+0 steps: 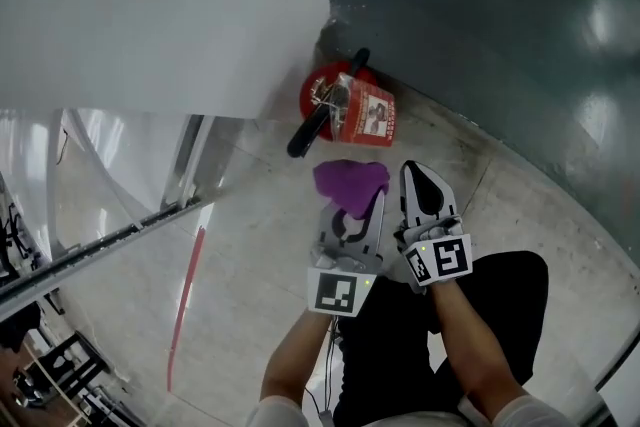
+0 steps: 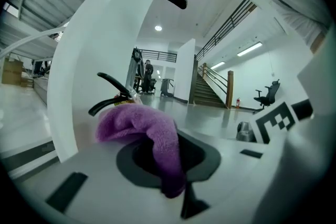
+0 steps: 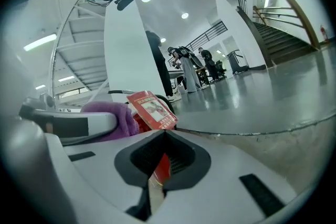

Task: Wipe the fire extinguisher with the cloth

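The red fire extinguisher (image 1: 322, 95) stands on the floor in the corner, seen from above, with a black lever (image 1: 312, 127) and a red tag (image 1: 372, 114) on top. My left gripper (image 1: 360, 211) is shut on a purple cloth (image 1: 350, 178), which bunches out past the tips just short of the extinguisher. From the left gripper view the cloth (image 2: 137, 126) fills the jaws and the black lever (image 2: 113, 93) shows behind it. My right gripper (image 1: 419, 181) is beside the left one, shut and empty, and points at the tag (image 3: 154, 109).
A white wall panel (image 1: 150, 5) rises to the left of the extinguisher and a dark glossy wall (image 1: 500, 5) runs behind and to the right. A glass rail (image 1: 100, 220) and a red floor line (image 1: 186, 300) lie at the left. Distant people (image 3: 186, 68) and stairs (image 2: 210, 93) are far off.
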A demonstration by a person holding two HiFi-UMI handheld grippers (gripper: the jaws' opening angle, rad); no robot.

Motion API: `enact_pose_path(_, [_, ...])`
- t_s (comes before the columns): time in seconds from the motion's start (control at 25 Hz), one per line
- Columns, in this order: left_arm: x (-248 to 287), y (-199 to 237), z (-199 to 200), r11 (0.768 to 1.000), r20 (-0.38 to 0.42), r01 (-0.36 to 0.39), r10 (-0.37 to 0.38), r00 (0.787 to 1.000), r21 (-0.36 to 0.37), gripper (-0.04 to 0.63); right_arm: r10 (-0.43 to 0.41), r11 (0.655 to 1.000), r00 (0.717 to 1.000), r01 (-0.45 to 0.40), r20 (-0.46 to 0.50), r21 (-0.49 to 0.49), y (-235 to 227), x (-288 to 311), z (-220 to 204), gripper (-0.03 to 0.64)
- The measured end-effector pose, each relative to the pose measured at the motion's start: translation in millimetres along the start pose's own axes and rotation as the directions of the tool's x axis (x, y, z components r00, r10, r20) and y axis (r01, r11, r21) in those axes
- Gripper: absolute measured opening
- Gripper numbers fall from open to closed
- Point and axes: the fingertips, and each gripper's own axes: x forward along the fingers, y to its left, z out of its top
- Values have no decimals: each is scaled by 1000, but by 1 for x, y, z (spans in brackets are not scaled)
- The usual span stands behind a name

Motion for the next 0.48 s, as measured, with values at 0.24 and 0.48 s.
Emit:
enact_pose_path(0.24, [-34, 2, 41, 999, -37, -50, 49, 998, -12, 60, 20, 999, 998, -22, -62, -36, 17, -9, 37, 14])
enact_pose_path(0.48, [-59, 2, 109, 989, -46, -132, 129, 991, -68, 60, 38, 998, 996, -42, -84, -47, 43, -32, 111, 14])
